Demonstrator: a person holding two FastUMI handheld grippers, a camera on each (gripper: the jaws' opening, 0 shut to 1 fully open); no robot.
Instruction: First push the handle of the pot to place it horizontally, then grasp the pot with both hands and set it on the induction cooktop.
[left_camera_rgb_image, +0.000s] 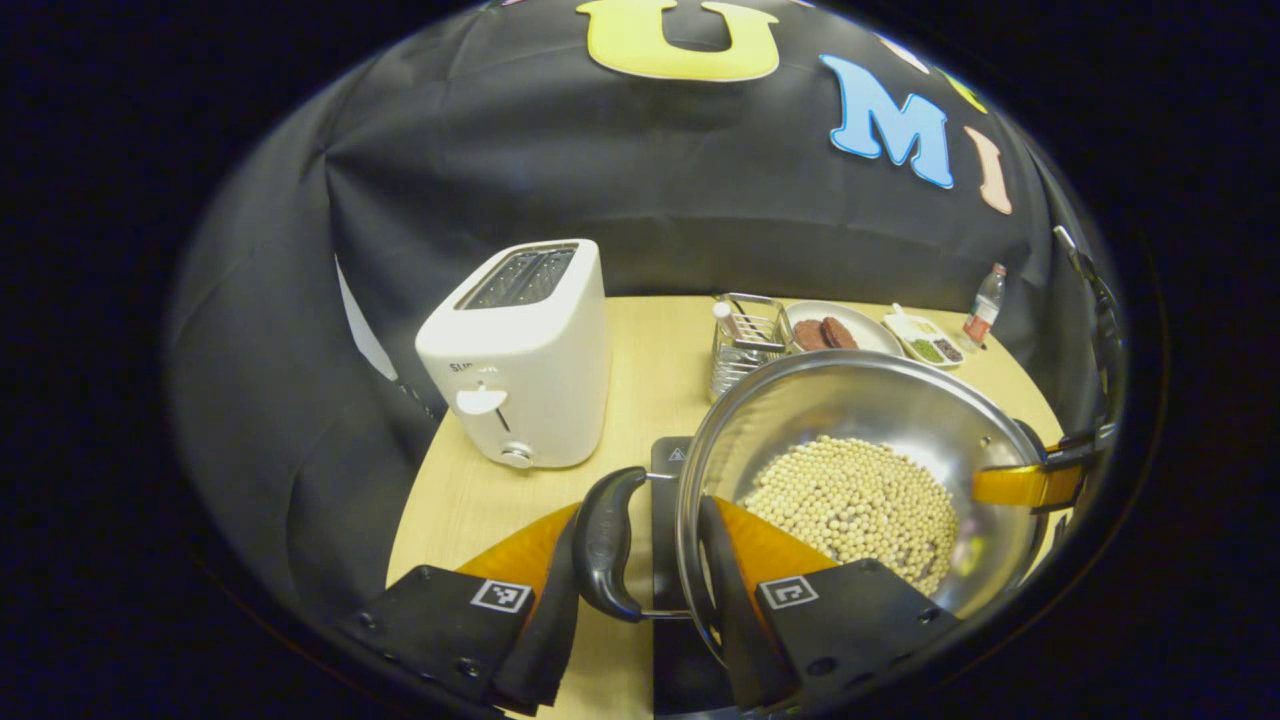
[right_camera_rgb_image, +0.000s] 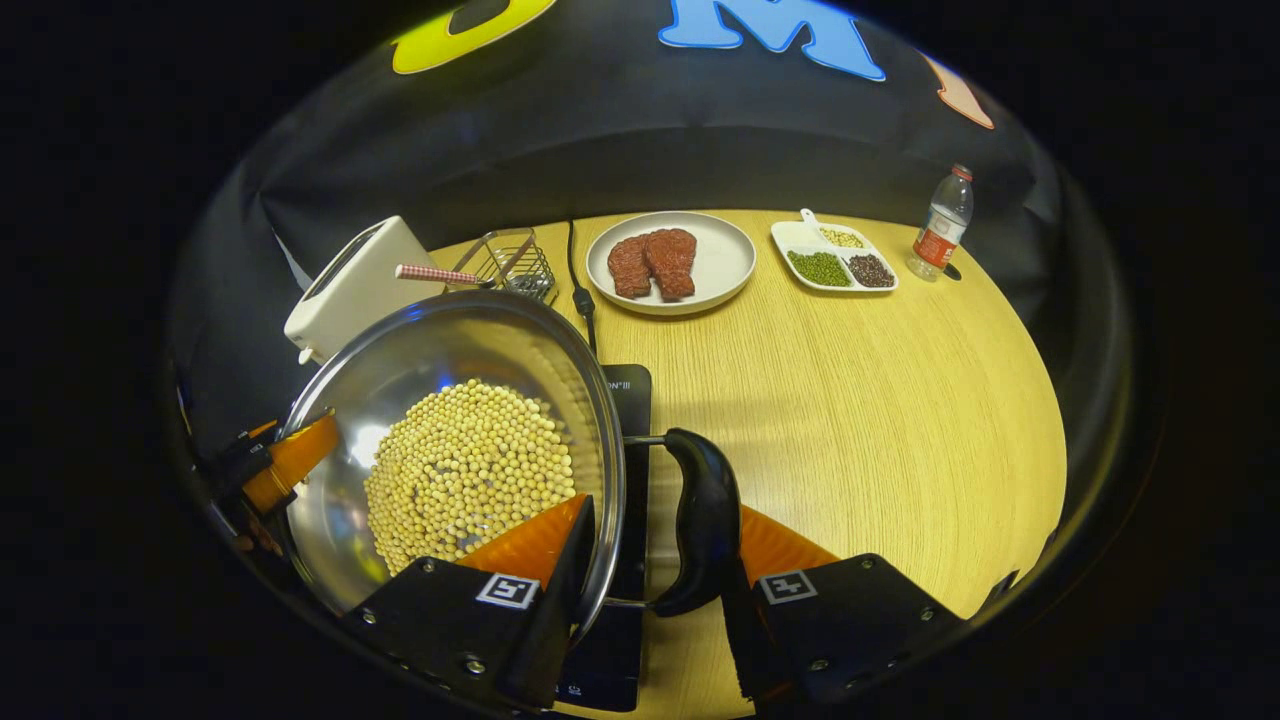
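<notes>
Both claws are on the pot (left_camera_rgb_image: 870, 450), one at each side. In the left gripper view my left claw (left_camera_rgb_image: 650, 560) straddles the pot's black side handle (left_camera_rgb_image: 605, 540) and steel rim: one finger lies outside the handle, the other reaches inside the pot wall, so the two pinch handle and rim together. In the right gripper view my right claw (right_camera_rgb_image: 655, 555) does the same on the opposite handle (right_camera_rgb_image: 703, 530), one finger inside the rim, the other against the handle's outer face. The pot holds a bed of pale soybeans (right_camera_rgb_image: 465, 470) and sits over the dark induction cooktop (right_camera_rgb_image: 628, 400), which peeks out beneath it; I cannot tell whether the base touches it. Across the pot I see my other claw (left_camera_rgb_image: 1030, 483) at the far rim. On the wooden tabletop (right_camera_rgb_image: 850, 400) stand a white toaster (left_camera_rgb_image: 520, 350), a wire rack (left_camera_rgb_image: 745, 340), a plate of meat (right_camera_rgb_image: 670, 262), a divided dish of beans (right_camera_rgb_image: 833, 258) and a bottle (right_camera_rgb_image: 940, 225).
</notes>
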